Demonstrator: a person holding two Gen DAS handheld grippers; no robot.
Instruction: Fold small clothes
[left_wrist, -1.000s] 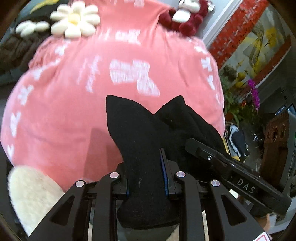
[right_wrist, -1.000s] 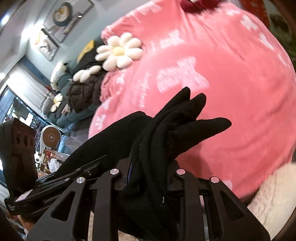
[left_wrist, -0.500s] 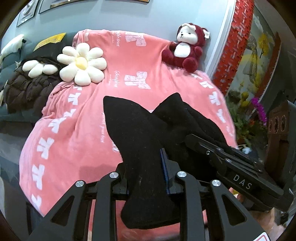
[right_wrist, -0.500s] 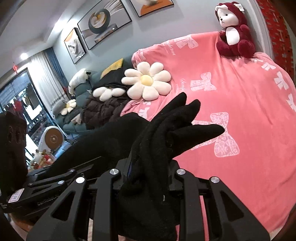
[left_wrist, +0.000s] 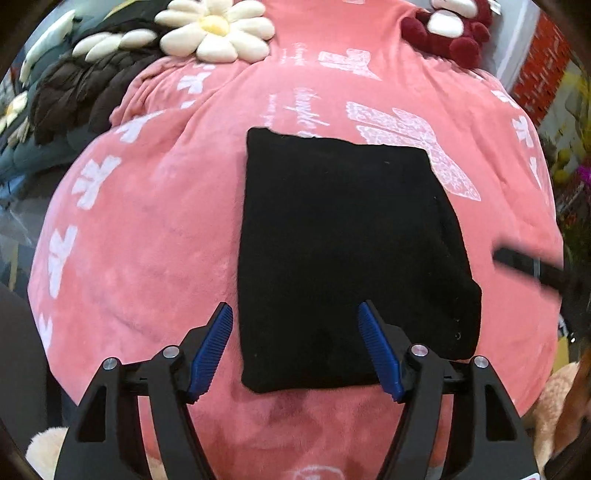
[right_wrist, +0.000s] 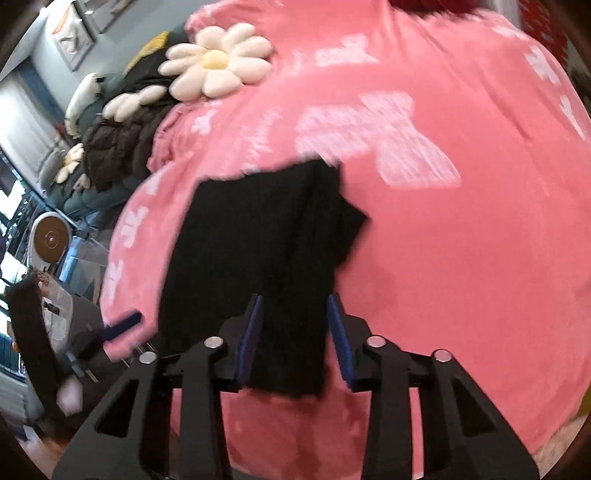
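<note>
Jaws first: the left gripper (left_wrist: 295, 350) is spreading apart, its blue pads clear of the cloth, with the near edge of the black garment (left_wrist: 343, 254) lying between them but not pinched. The right gripper (right_wrist: 295, 339) has its pads a modest way apart and is closing a little; a strip of the same garment (right_wrist: 258, 266) lies between them, and the blurred view does not show for certain whether the pads press on it, though they look just clear.

The garment lies flat on the pink blanket (left_wrist: 147, 240) as a neat dark rectangle, its far edge near a white bow print. From the right wrist view one corner sticks out at the right side, so the layers seem not quite squared.

By my judgement the fold is laid down and released or nearly so. What remains is freeing the right side, perhaps tidying that corner, and any further fold.
</note>
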